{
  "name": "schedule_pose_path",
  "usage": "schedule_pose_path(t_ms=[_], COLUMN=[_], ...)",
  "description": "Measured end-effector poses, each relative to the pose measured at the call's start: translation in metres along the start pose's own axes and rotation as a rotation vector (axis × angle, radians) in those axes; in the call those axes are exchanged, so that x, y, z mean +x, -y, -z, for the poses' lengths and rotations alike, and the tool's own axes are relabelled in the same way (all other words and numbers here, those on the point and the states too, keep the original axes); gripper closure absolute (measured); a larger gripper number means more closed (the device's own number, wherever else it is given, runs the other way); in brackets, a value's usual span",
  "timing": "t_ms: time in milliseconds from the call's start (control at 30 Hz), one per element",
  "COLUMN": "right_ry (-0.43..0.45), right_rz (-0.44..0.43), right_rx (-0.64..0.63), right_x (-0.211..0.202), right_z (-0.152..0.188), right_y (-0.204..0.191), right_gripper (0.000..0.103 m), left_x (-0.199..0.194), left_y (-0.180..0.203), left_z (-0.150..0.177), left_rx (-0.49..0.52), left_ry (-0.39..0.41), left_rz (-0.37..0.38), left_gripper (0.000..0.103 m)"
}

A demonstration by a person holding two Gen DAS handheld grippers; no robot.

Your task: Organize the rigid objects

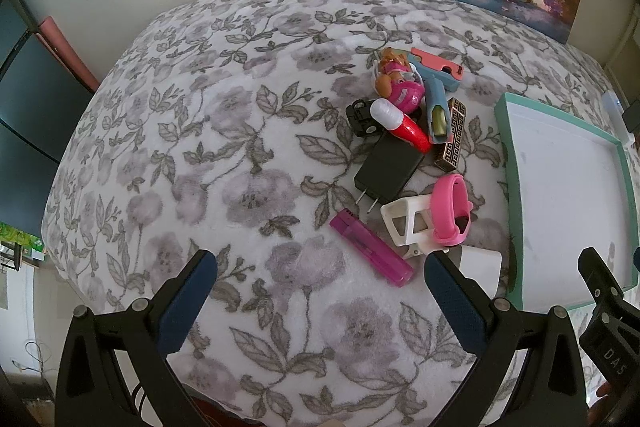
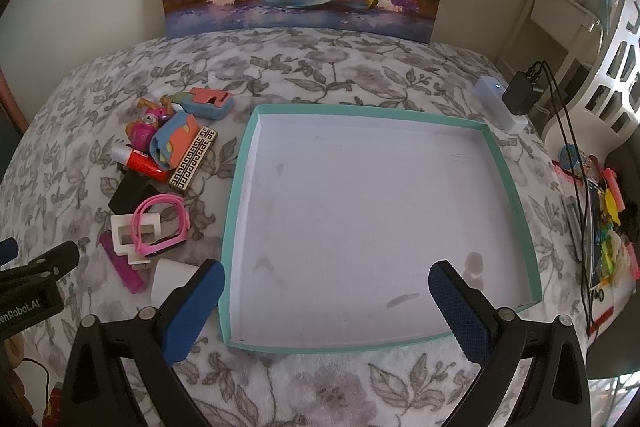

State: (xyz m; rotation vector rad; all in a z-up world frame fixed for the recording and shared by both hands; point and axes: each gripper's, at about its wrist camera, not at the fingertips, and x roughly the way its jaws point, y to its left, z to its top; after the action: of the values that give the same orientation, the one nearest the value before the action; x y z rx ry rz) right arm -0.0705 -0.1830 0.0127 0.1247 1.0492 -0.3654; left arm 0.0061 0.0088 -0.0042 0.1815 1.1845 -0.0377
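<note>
The jumbled pile of small objects, purple lighter [image 1: 370, 252] nearest, lies just left of the empty teal tray [image 2: 240, 195]. Left gripper [image 1: 320, 301] and right gripper [image 2: 326, 307] both gape, grasping nothing. Pinching one piece could drag its overlapping neighbours across the fleece blanket [image 1: 208, 155]

Both grippers are held low over the bed, pointed forward. The left gripper [image 1: 320, 279] is seen with its jaws spread wide, nothing being held between them; its blue pads [image 1: 188, 303] are angled outward in a V. The right gripper [image 2: 326, 287] is likewise seen with jaws wide apart and nothing gripped, its blue pads [image 2: 460, 311] splayed in the same way. The two are held side by side: a black part of the right gripper is caught at the right edge of the left wrist view, and part of the left gripper at the left edge of the right wrist view.
</note>
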Motion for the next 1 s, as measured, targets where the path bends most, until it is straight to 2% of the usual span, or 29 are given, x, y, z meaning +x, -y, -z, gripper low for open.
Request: schedule_pose_path(t_ms=[867,1000], right_ry=[-0.001,0.017], right_rz=[0.001,-0.014], right_rx=[-0.003,-0.01], right_x=[0.0008,0.0004], right_z=[0.0013,0.0003], right_y=[-0.0037,-0.0092], right_gripper=[0.0,0.0], left_x=[0.0,-0.0018], left_y=[0.0001,-0.0094], left_z=[-0.0001,-0.0011], left_rx=[0.0,-0.04], left_ry=[0.0,0.004], left_rz=[-0.001,-0.005], left_gripper=[0.0,0.0])
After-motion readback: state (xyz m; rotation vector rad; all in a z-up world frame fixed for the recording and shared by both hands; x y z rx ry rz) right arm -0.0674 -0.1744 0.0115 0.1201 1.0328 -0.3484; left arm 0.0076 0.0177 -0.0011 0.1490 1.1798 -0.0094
